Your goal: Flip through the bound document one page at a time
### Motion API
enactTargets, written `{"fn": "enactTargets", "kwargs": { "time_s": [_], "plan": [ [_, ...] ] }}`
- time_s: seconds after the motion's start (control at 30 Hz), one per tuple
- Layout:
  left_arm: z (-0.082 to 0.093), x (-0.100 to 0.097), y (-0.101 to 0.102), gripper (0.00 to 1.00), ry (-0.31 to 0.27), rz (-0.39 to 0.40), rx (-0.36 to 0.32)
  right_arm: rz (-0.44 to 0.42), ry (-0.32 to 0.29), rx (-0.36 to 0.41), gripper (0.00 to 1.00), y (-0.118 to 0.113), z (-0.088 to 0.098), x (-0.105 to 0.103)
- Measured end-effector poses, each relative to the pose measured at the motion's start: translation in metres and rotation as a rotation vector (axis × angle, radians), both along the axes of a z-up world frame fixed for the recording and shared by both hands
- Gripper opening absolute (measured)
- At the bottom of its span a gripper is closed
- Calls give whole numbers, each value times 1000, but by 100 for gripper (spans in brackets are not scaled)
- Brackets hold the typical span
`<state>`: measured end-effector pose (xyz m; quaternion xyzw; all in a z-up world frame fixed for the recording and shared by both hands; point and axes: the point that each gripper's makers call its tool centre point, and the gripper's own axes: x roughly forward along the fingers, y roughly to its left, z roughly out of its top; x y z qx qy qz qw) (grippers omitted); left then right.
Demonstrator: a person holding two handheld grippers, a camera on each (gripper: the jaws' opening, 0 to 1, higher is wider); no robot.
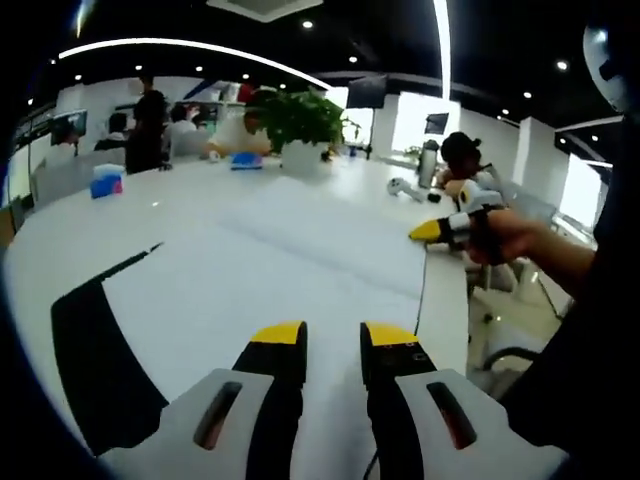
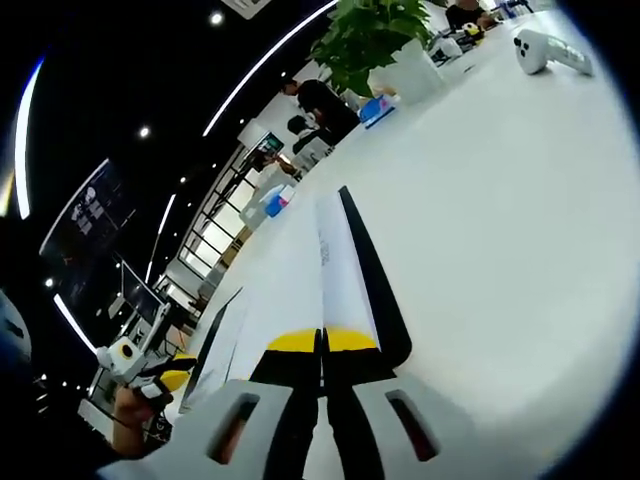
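Note:
The bound document lies open on the white table (image 1: 180, 215), its black cover (image 1: 95, 360) showing at the left. One white page (image 1: 300, 270) is lifted by its far right corner. My right gripper (image 1: 432, 231), held by a hand, is shut on that corner. In the right gripper view the jaws (image 2: 322, 342) meet on the page (image 2: 340, 260), seen nearly edge-on beside a black strip of cover (image 2: 375, 280). My left gripper (image 1: 333, 335) hovers open over the near part of the page, with nothing between its yellow tips. It also appears low on the left (image 2: 165, 382), held by a hand.
A potted plant in a white pot (image 1: 300, 125) stands at the back of the table, a blue box (image 1: 105, 183) at the far left. A white controller (image 2: 545, 45) lies further along. People sit and stand behind. The table's right edge (image 1: 455, 300) drops to chairs.

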<state>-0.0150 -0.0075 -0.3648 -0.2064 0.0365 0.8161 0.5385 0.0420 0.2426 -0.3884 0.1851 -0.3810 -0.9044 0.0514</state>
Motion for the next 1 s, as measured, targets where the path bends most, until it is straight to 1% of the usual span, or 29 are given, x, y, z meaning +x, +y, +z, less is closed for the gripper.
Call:
{"fn": "enactTargets", "kwargs": {
  "time_s": [0.2, 0.3, 0.37, 0.4, 0.43, 0.53, 0.67, 0.73, 0.77, 0.8, 0.9, 1.0],
  "plan": [
    [5, -11, -27, 23, -14, 106, 43, -9, 3, -13, 2, 0, 0, 1],
    [7, -14, -37, 23, -33, 143, 64, -17, 6, -21, 2, 0, 1, 1],
    [11, -19, -43, 23, -28, 190, 90, -25, 5, -22, 2, -1, 1, 1],
    [12, -18, -46, 24, -27, 204, 93, -33, 8, -23, 2, -1, 1, 1],
    [12, -15, -47, 24, -24, 201, 97, -42, 13, -20, 2, -1, 2, 1],
    [18, -7, -47, 24, 27, 166, 111, -56, 22, -13, 2, -1, 2, 1],
    [25, -2, -54, 26, 82, 164, 130, -61, 23, -13, 2, -1, 3, 1],
    [28, 2, -56, 26, 125, 151, 128, -54, 22, -2, 2, -1, 3, 1],
    [29, 5, -57, 26, 158, 134, 117, -51, 21, 1, 2, -1, 3, 0],
    [29, 8, -57, 27, 178, 121, 108, -47, 19, 0, 2, -1, 3, 0],
    [29, 14, -56, 30, 205, 103, 97, -47, 18, 0, 2, -2, 3, 0],
    [34, 17, -57, 32, 219, 97, 112, -46, 14, 9, 2, -1, 3, 0]
  ]
}}
